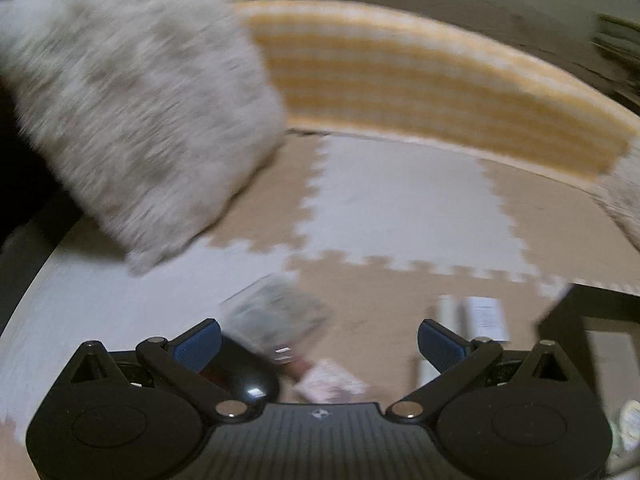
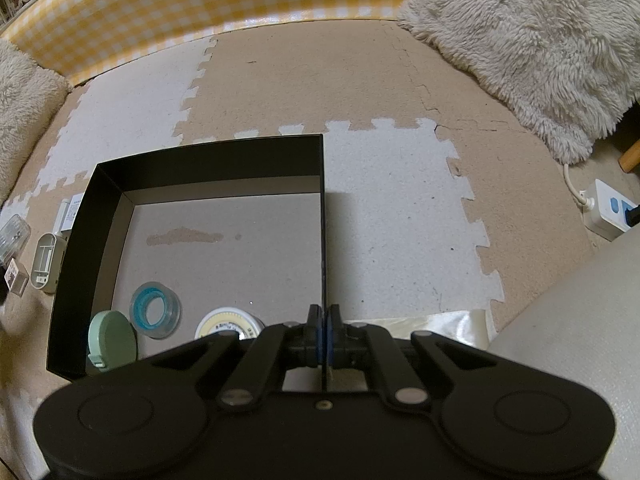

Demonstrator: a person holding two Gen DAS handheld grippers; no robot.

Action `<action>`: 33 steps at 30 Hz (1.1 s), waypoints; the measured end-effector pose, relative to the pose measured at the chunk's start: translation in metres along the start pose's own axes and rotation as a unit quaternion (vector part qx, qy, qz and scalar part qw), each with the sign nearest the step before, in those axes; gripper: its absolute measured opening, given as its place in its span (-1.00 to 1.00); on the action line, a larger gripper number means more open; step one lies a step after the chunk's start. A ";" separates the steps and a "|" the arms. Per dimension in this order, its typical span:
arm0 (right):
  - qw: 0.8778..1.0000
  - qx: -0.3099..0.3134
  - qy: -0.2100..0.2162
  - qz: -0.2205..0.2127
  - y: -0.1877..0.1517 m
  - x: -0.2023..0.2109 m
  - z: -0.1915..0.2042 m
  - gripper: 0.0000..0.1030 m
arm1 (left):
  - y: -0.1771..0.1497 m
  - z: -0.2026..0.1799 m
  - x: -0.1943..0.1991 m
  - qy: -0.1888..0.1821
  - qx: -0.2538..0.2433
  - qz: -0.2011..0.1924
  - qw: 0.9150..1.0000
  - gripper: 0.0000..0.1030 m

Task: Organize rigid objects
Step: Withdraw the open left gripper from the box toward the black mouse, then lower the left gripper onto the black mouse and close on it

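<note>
In the right wrist view a black box (image 2: 120, 184) with a grey floor stands on the foam mat. Inside lie a green round case (image 2: 114, 340), a clear blue-ringed tape roll (image 2: 156, 314) and a white round tin (image 2: 228, 322). My right gripper (image 2: 324, 334) is shut on the box's right wall (image 2: 322, 216). My left gripper (image 1: 319, 340) is open and empty, above a blurred clear packet (image 1: 276, 316), a black glossy object (image 1: 248, 380) and a small pink-white pack (image 1: 332, 380). The left view is motion-blurred.
Left of the box lie white oblong items (image 2: 48, 260), a clear case (image 2: 14, 236) and a small carton (image 2: 16, 276). Fluffy cushions (image 2: 532, 52) (image 1: 132, 112), a yellow checked bumper (image 2: 200, 8) and a power strip (image 2: 608, 212) border the mat.
</note>
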State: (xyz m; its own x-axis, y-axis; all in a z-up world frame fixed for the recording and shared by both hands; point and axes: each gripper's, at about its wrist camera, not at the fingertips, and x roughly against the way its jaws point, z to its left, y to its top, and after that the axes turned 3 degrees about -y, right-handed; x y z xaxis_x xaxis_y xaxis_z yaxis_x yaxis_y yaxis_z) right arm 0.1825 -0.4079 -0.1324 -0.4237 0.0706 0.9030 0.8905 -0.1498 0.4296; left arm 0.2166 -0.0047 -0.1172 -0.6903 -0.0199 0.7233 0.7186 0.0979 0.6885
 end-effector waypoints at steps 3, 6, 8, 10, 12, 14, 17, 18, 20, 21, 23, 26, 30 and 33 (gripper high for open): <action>1.000 0.000 0.000 0.000 0.000 0.000 0.000 -0.95 | -0.006 0.021 -0.011 0.024 0.035 0.010 0.999 1.00; 1.000 0.000 0.000 0.000 0.000 0.000 0.000 -0.95 | -0.015 0.034 -0.020 0.036 0.064 0.017 0.997 1.00; 1.000 0.000 0.000 0.000 0.000 0.000 0.000 -0.95 | -0.021 0.038 -0.024 0.043 0.077 0.021 0.996 1.00; 1.000 0.000 0.000 0.000 0.000 0.000 0.000 -0.95 | -0.026 0.041 -0.027 0.046 0.083 0.023 0.995 0.96; 1.000 0.000 0.000 0.000 0.000 0.000 0.000 -0.95 | -0.029 0.043 -0.028 0.050 0.086 0.024 0.995 0.86; 1.000 0.000 0.000 0.000 0.000 0.000 0.000 -0.95 | -0.031 0.045 -0.027 0.054 0.090 0.026 0.994 0.75; 1.000 0.000 0.000 0.001 0.000 0.000 0.000 -0.95 | -0.033 0.049 -0.030 0.060 0.097 0.035 0.993 0.58; 1.000 0.001 0.000 0.001 0.000 -0.001 0.000 -0.95 | -0.035 0.051 -0.031 0.057 0.105 0.037 0.992 0.59; 1.000 0.002 -0.001 0.002 -0.001 -0.001 0.001 -0.95 | -0.036 0.053 -0.033 0.054 0.120 0.038 0.991 0.56; 1.000 0.002 -0.001 0.002 -0.001 -0.001 0.001 -0.95 | -0.036 0.053 -0.034 0.054 0.124 0.036 0.990 0.56; 1.000 0.002 -0.001 0.002 -0.001 -0.001 0.001 -0.95 | -0.036 0.054 -0.035 0.056 0.133 0.030 0.989 0.56; 1.000 0.003 -0.001 0.002 -0.001 -0.001 0.001 -0.95 | -0.035 0.061 -0.038 0.056 0.186 0.027 0.981 0.59; 1.000 0.004 -0.002 0.002 -0.001 -0.001 0.001 -0.95 | -0.033 0.068 -0.040 0.068 0.207 0.018 0.976 0.60; 1.000 0.005 -0.002 0.002 -0.001 -0.001 0.001 -0.95 | -0.032 0.069 -0.041 0.077 0.210 0.015 0.975 0.57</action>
State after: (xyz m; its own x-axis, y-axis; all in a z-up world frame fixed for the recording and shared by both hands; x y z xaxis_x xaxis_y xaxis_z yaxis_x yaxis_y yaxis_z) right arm 0.1819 -0.4066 -0.1334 -0.4189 0.0742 0.9050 0.8940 -0.1412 0.4253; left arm 0.2157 0.0621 -0.1727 -0.6252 -0.1569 0.7645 0.6184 0.4980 0.6079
